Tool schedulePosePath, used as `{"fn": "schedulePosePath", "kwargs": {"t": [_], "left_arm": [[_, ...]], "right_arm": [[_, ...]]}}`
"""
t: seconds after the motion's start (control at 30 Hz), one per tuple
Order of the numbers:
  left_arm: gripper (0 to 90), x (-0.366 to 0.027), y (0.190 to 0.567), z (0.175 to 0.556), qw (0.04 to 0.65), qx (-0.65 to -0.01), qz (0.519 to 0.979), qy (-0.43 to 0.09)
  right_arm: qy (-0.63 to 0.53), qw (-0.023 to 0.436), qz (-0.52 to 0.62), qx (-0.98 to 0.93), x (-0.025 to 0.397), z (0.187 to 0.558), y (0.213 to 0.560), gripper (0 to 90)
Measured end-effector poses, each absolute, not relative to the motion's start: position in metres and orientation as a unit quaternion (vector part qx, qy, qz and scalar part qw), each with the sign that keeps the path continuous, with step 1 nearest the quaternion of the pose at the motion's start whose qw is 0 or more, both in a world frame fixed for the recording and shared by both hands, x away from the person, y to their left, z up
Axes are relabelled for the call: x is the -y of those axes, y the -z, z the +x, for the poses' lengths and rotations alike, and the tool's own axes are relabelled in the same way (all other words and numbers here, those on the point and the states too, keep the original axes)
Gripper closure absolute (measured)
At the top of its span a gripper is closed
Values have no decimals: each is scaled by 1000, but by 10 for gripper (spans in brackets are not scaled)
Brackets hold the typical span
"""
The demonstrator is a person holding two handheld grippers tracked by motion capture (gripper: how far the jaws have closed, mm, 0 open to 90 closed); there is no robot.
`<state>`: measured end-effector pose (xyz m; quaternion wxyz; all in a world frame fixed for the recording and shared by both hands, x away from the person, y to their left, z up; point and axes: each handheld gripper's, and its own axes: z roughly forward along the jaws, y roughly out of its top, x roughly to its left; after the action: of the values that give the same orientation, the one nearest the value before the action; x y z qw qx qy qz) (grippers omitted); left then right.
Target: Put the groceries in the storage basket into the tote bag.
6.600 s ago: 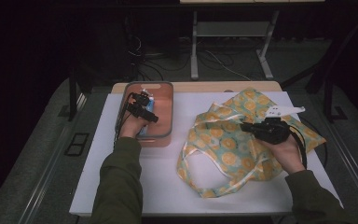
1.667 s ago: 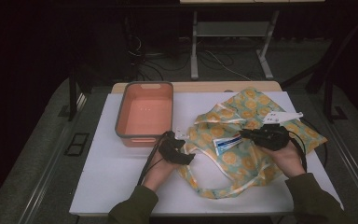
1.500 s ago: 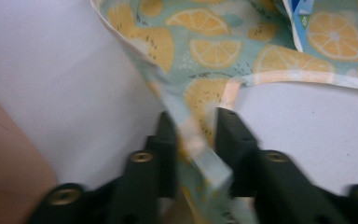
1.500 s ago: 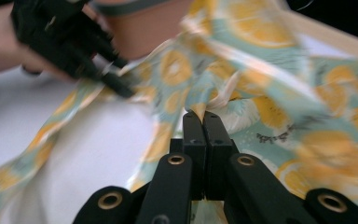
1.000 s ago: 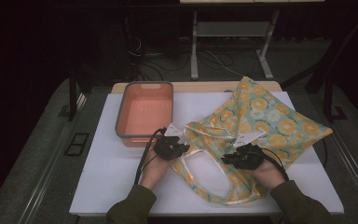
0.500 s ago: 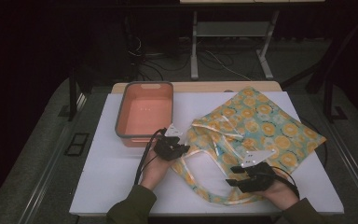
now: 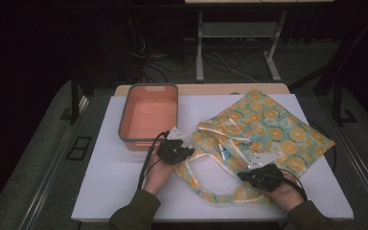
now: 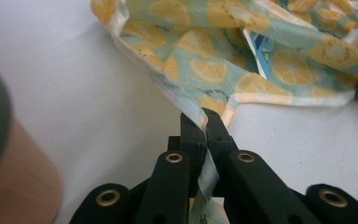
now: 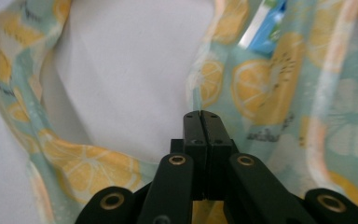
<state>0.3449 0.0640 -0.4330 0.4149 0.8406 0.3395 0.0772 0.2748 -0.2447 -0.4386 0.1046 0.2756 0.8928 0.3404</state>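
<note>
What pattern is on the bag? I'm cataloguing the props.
Yellow lemon slices on pale teal fabric bag; clearest in the left gripper view.

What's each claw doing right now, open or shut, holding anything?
Left claw: shut on the lemon-print bag, pinching its edge.
Right claw: jaws shut together at the bag's rim; whether fabric is pinched cannot be told.

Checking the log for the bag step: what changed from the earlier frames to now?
The left gripper left the tray, now empty, and clamped the bag hem. A blue packet now lies in the bag. The right gripper came from the bag's far side toward the person; its jaws are together at the near edge. Tray and table stayed put.
</note>
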Motion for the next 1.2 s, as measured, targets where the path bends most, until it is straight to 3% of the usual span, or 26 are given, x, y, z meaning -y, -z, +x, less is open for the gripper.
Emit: {"fn": "schedulePosePath", "kwargs": {"t": [0.03,0.17,0.27,0.33,0.5,0.7,1.2], "left_arm": [[751,-61,435,346,413,-338,842,-78],[531,-48,440,352,403,-328,850,-83],[440,-38,446,356,389,-321,859,-88],[479,-32,449,358,377,-316,866,-91],[884,-30,447,360,374,-300,874,-84],[894,-41,421,351,432,-300,846,-91],[895,-72,325,331,563,-278,758,-177]], "right_arm": [[-347,106,281,-888,247,276,437,900],[-368,111,287,-877,254,278,430,900],[-377,117,288,-872,257,279,426,900],[-384,122,290,-868,259,279,424,900],[-395,135,288,-862,262,282,417,900],[-412,163,278,-852,261,284,401,900],[-509,245,267,-780,280,289,325,900]]}}
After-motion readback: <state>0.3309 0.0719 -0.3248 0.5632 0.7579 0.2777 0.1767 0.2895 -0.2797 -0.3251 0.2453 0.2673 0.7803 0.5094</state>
